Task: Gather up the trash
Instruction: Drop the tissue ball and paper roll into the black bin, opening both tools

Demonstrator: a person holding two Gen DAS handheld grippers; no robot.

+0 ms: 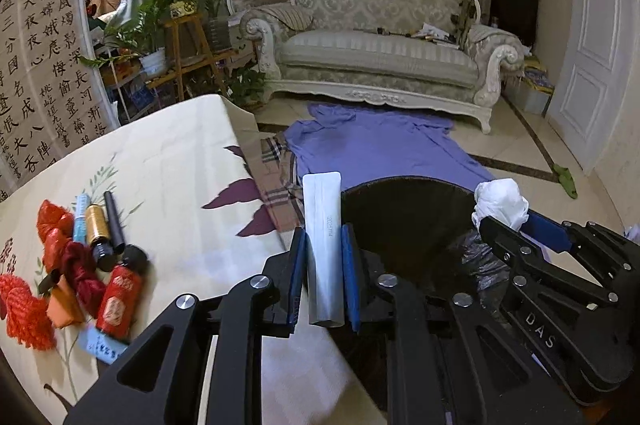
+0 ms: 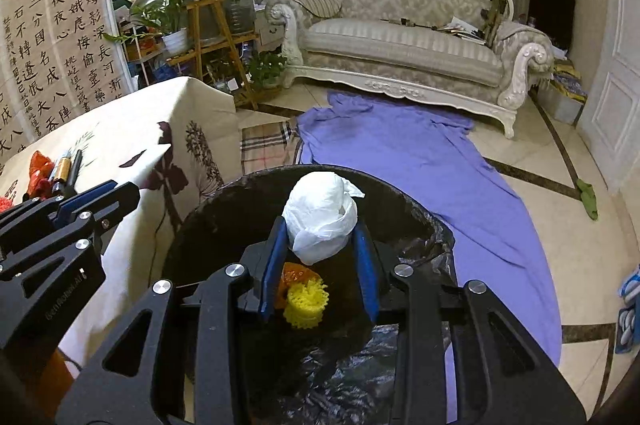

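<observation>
A flat, silver-white squeezed tube [image 1: 322, 245] stands upright at the rim of a round bin lined with black plastic [image 2: 436, 241], above which hangs a crumpled white plastic bag [image 2: 322, 217]; yellow foam netting [image 2: 306, 299] lies inside.

Right claw [image 2: 320, 257], white wad [image 2: 320, 221] between pads, over bin [image 2: 224, 209].

Cloth, plastic and metal around the bin

The left gripper [image 1: 323, 279] is matt black plastic with bright metal bolts; between its blue rubbery pads [image 1: 350, 277] sits a smooth, pale flat tube [image 1: 323, 245]. At 12 o'clock in the right gripper [image 2: 320, 267], crinkled white plastic wad [image 2: 322, 221] looks thin and glossy. The bin liner [image 2: 434, 245] is shiny black film. The desk [image 1: 176, 161] wears matt printed cloth; the floor [image 2: 532, 153] is glossy tile.
</observation>
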